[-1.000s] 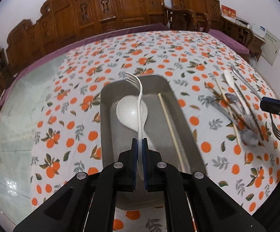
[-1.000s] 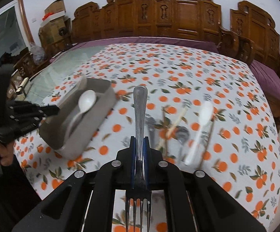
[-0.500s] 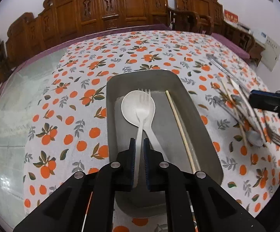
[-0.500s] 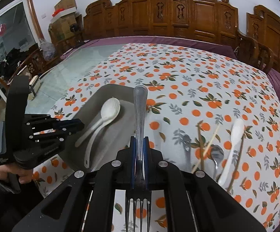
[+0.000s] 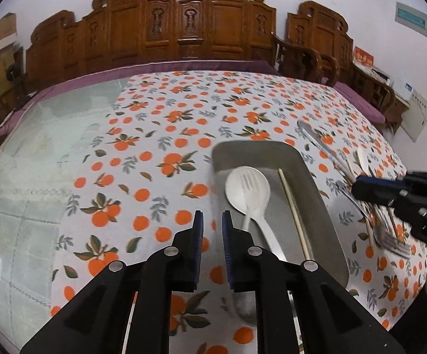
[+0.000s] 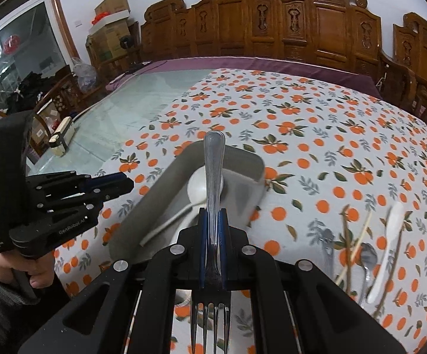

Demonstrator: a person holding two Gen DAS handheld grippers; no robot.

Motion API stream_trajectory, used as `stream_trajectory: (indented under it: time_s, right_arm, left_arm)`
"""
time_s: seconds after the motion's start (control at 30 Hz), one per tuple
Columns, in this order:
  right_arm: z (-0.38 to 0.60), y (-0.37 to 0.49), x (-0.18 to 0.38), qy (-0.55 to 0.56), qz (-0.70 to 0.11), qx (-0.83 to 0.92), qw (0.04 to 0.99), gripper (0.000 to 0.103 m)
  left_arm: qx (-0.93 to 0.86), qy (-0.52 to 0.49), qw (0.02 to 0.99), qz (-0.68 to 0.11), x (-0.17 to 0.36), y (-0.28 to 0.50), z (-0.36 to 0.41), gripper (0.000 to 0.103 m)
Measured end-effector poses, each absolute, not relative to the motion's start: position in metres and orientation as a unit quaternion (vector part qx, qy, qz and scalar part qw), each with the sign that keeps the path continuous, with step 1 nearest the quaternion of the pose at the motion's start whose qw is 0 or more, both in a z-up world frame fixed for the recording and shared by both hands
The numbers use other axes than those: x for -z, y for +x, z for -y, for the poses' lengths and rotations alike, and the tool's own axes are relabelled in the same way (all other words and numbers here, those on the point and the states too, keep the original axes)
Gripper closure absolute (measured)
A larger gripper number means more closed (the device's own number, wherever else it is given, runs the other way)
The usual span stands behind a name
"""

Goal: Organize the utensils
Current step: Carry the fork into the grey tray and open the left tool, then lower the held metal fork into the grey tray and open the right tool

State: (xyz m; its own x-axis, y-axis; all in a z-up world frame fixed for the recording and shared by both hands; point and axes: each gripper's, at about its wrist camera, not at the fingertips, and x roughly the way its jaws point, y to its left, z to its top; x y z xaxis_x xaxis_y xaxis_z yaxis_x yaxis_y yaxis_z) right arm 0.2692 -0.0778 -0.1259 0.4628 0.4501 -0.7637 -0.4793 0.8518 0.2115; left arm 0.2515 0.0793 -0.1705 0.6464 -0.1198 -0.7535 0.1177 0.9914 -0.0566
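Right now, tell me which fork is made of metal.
The metal fork clamped in the right gripper, tines toward the camera. The other, a white plastic fork, lies in the grey tray.

A home dining room: carved wooden chairs ring a table with orange-print tablecloth.

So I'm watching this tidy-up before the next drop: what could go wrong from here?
The right claw grips the steel fork near its tines, so the long handle may tip as it lands.

It could clatter onto the white plastic spoon and white plastic fork already in the grey metal tray.

The opening left claw is close by.
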Motion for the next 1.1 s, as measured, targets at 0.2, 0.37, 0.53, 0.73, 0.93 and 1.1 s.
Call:
stream_trajectory:
  time_s: [0.2,0.37,0.53,0.73,0.93,1.1]
  right_arm:
    - [0.055,0.276,0.138,-0.011,-0.449,-0.272,0.851,0.094]
    - [0.042,0.287,0.151,0.008,-0.461,-0.266,0.847,0.094]
    - [0.032,0.294,0.169,0.013,-0.476,-0.257,0.841,0.094]
    - [0.024,0.293,0.184,-0.008,-0.487,-0.253,0.836,0.094]
    - [0.023,0.289,0.188,-0.025,-0.487,-0.255,0.835,0.092]
    - [0.031,0.286,0.175,-0.025,-0.472,-0.262,0.841,0.092]
  left_arm:
    - [0.05,-0.01,0.913,-0.405,0.163,0.251,-0.096,0.09]
    - [0.046,-0.019,0.915,-0.401,0.159,0.252,-0.104,0.083]
    - [0.049,-0.019,0.917,-0.396,0.155,0.25,-0.104,0.081]
    - [0.049,-0.024,0.919,-0.391,0.152,0.249,-0.105,0.08]
    - [0.05,-0.022,0.919,-0.39,0.152,0.249,-0.106,0.08]
    - [0.047,-0.016,0.92,-0.389,0.15,0.248,-0.101,0.078]
